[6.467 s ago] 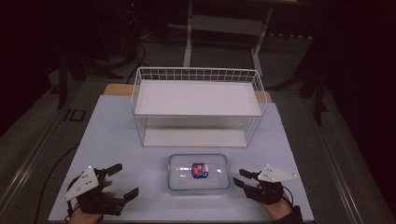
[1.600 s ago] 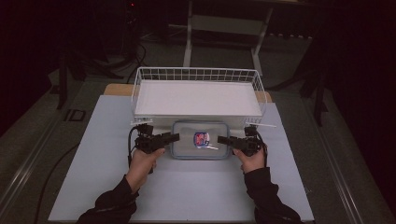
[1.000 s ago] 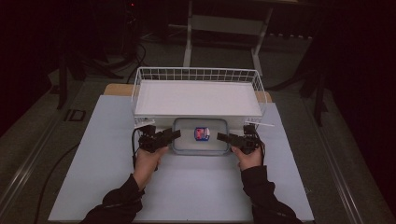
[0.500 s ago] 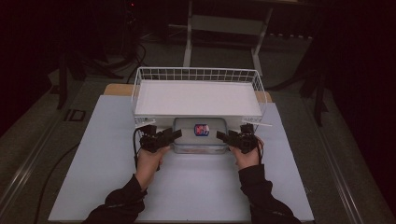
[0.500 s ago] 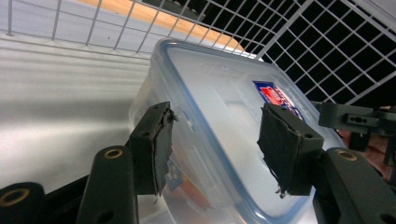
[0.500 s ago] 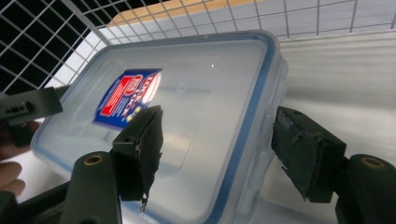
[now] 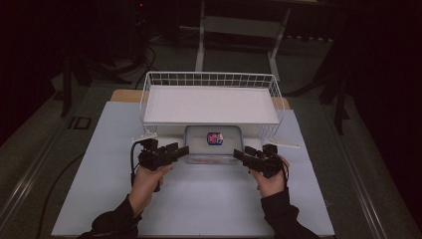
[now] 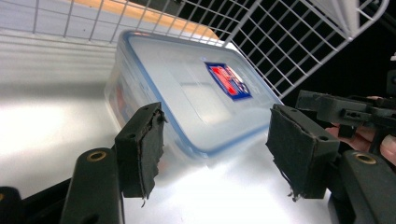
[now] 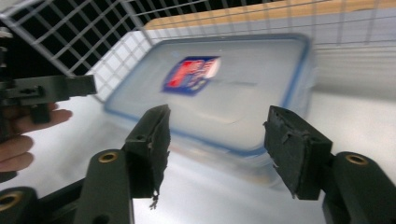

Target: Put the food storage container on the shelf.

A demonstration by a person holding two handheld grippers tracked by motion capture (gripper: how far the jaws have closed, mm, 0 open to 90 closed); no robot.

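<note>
Pushed farther back than 0.5 s ago: container [image 7: 213, 144] now half under wire shelf [image 7: 211, 102], flat on table [image 7: 89, 169]. Left gripper [image 7: 180, 151] and right gripper [image 7: 240, 155]: 2 jaw pairs spread wide, holding nothing, flanking near corners. Risk: uneven pushing skews container against shelf legs; jaws snag wire mesh.

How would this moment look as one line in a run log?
box: partly under rack | left gripper: open | right gripper: open
</note>
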